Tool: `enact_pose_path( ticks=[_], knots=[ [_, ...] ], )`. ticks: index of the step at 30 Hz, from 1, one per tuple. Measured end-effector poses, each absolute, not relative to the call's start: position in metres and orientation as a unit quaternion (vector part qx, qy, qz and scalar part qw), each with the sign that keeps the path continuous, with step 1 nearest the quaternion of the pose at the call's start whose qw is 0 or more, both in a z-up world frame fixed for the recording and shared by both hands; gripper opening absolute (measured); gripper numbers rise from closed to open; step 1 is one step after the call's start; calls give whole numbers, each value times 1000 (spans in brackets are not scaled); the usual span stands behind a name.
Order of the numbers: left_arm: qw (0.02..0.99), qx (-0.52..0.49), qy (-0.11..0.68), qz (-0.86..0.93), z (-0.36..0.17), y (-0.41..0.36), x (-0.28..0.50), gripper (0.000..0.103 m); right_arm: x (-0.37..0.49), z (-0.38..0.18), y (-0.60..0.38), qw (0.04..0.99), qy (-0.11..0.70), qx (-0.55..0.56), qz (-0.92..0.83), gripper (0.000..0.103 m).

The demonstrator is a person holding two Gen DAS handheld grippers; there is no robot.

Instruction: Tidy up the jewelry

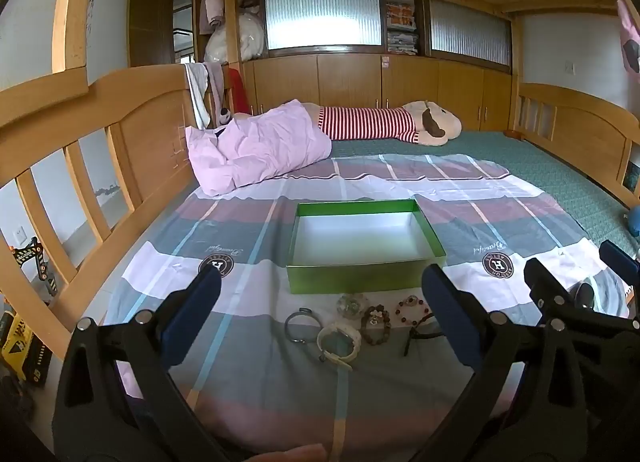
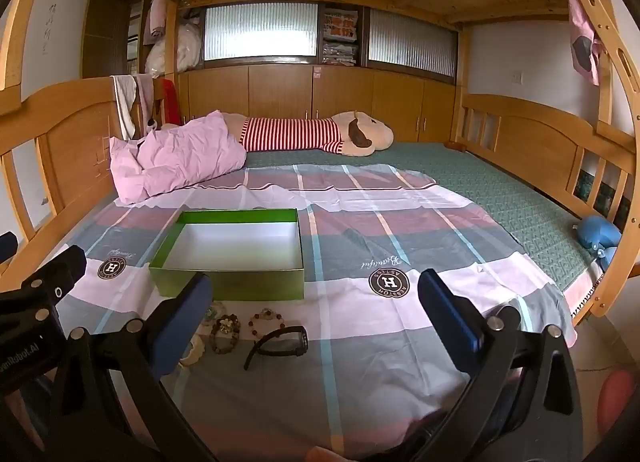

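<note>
- Both grippers, left (image 1: 320, 294) and right (image 2: 316, 294), hang above the near edge of the sheet (image 1: 500, 213), jaws spread wide, nothing between them; we hold them tilted down toward the jewelry.
- Our green box (image 1: 360, 280) sits open and empty on the sheet, just behind the jewelry, so we judge that no piece has gone in yet.
- Largest piece: the black watch (image 2: 280, 342), lying on its side at the right end of the row. We would take it with the right gripper, across the strap.
- White watch (image 1: 338, 342) lies nearest us, touching the grey bangle (image 1: 300, 324) at the left.
- Brown bracelet (image 1: 375, 322) and red bracelet (image 1: 412, 308) lie between, close together; we should pinch one side of a loop only, so its neighbour stays put.
- Smallest, a clear round piece (image 1: 351, 304), sits just before the box wall; we cannot tell what it is.
</note>
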State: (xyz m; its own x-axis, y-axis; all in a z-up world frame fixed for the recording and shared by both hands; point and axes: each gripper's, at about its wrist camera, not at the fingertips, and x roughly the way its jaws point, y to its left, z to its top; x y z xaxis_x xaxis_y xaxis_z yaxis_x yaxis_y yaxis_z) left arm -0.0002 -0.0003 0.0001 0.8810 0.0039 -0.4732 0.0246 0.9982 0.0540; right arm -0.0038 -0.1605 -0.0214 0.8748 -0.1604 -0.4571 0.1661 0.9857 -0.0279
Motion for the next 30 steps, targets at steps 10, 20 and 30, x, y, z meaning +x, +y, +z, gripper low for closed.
enact_pose_path(
  ticks=[10,20,30],
  knots=[
    [969,29,243,-2,1,1,-1,99,-4,-21,-162,968,234,10,-84,100],
    [969,30,244,-2,-1,1,3,99,-4,-20,-161,968,235,10,-85,100],
    [969,31,244,-2,0,5,-1,99,-5,-19,-161,968,235,10,-85,100]
  ],
)
